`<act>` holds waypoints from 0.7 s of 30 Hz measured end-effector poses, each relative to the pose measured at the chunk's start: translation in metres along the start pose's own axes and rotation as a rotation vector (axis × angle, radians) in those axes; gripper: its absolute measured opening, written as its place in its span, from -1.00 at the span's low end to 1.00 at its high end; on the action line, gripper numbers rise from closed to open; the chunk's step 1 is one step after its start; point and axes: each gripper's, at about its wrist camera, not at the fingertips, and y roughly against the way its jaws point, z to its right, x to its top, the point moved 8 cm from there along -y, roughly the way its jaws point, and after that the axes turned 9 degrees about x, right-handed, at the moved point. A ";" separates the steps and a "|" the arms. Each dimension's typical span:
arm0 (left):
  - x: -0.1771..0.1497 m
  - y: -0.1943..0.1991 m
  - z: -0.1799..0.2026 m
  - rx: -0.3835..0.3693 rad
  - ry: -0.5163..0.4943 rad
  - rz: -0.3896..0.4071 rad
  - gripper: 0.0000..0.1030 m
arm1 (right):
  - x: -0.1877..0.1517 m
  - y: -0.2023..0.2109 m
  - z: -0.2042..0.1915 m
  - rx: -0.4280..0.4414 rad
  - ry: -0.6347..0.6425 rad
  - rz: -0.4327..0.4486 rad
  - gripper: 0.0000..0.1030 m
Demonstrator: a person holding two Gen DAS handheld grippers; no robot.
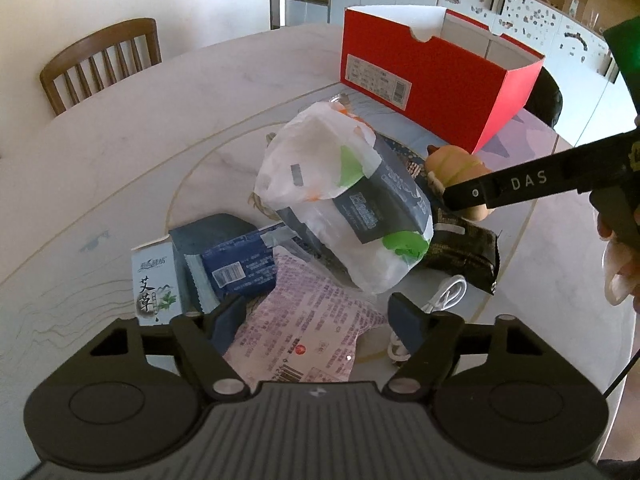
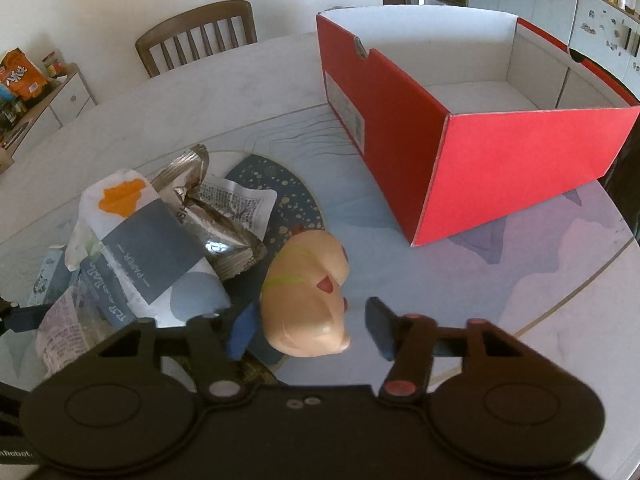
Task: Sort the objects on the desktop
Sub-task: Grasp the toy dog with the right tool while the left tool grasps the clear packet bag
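The left claw [image 1: 316, 316] is wide open and holds nothing, with the pink snack bag [image 1: 304, 332] between its two fingers and the white tissue pack [image 1: 340, 208] just past them. The right claw [image 2: 308, 328] is open too, with the tan squishy toy [image 2: 308, 292] between its fingers, touching the left one. I think this is the grabbing step: next the right claw must squeeze the toy and carry it to the red box [image 2: 500, 176], up ahead to its right.

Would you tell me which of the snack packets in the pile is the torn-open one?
The silver foil packet behind the tissue pack: its top gapes, showing shiny lining. The pink printed packet and the blue packet look sealed.
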 end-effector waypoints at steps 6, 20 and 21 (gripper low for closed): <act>0.002 0.001 -0.001 -0.009 0.024 -0.003 0.23 | 0.001 0.001 -0.005 -0.001 0.014 0.009 -0.17; 0.004 0.013 -0.010 -0.016 0.110 0.010 -0.10 | 0.001 0.019 -0.007 -0.006 0.010 0.040 -0.21; 0.004 0.016 -0.010 -0.019 0.117 0.013 -0.12 | 0.001 0.021 -0.007 -0.003 0.006 0.043 -0.21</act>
